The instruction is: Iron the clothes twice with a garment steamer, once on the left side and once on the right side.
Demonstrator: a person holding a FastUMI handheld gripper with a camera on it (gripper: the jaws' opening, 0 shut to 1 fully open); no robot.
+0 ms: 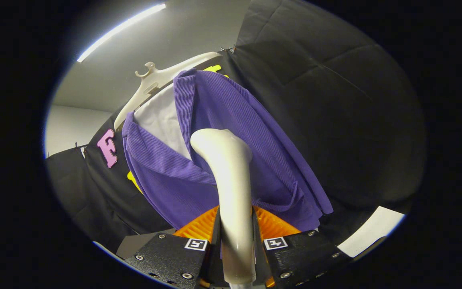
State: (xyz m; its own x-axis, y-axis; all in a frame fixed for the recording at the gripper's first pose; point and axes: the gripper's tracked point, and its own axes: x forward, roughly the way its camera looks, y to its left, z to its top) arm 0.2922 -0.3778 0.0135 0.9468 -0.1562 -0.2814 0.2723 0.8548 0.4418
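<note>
While clamped between gripper [236,224] fingers, steamer [227,168] against purple garment [223,116].

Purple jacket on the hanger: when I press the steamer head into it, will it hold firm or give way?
Probably gives way: the purple jacket drapes in soft folds and hangs open from a white hanger, so it likely swings and bunches. Its ribbed cloth may drag slightly. The claw is shut on the steamer, so pushing stays controlled.

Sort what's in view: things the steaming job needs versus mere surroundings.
Job: garment steamer clamped between the gripper fingers; purple garment just beyond it, on a white hanger.
Surroundings: black booth cloth, ceiling light strip.
</note>
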